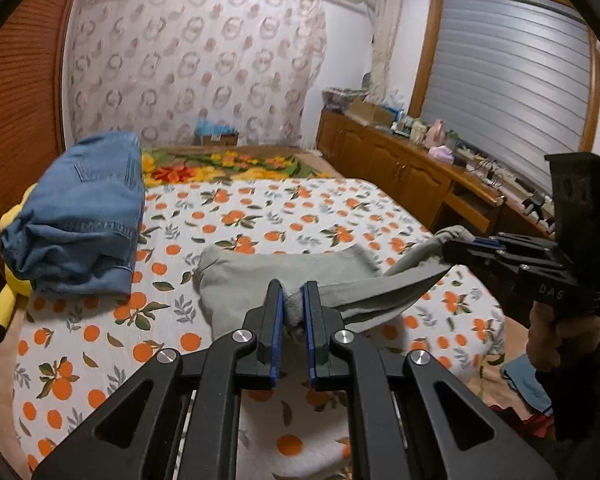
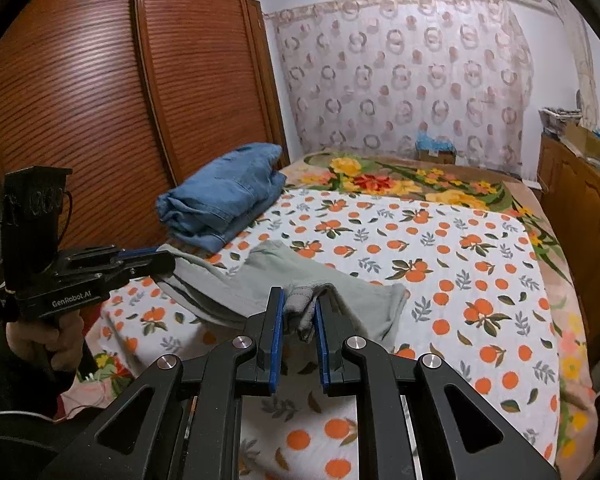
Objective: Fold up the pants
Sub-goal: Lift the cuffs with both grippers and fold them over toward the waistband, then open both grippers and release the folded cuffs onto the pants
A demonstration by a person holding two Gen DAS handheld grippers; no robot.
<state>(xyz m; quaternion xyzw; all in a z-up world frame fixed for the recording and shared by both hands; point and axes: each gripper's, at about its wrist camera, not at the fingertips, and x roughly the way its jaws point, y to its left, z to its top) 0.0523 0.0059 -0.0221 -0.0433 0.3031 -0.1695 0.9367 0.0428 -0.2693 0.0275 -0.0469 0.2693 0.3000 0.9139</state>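
Grey-green pants (image 1: 268, 276) hang between my two grippers above the orange-print bedsheet (image 1: 260, 208), their far end resting on the sheet. My left gripper (image 1: 294, 292) is shut on a bunched edge of the pants. My right gripper (image 2: 300, 300) is shut on another bunched edge of the pants (image 2: 324, 280). In the left wrist view the right gripper (image 1: 452, 246) comes in from the right, holding the fabric. In the right wrist view the left gripper (image 2: 164, 260) comes in from the left, holding the fabric.
Folded blue jeans (image 1: 80, 216) lie at the bed's left side on a yellow plush toy (image 1: 8, 304). A floral blanket (image 1: 228, 164) covers the far end. A wooden wardrobe (image 2: 100, 100) stands left, and a cluttered wooden cabinet (image 1: 400, 164) right.
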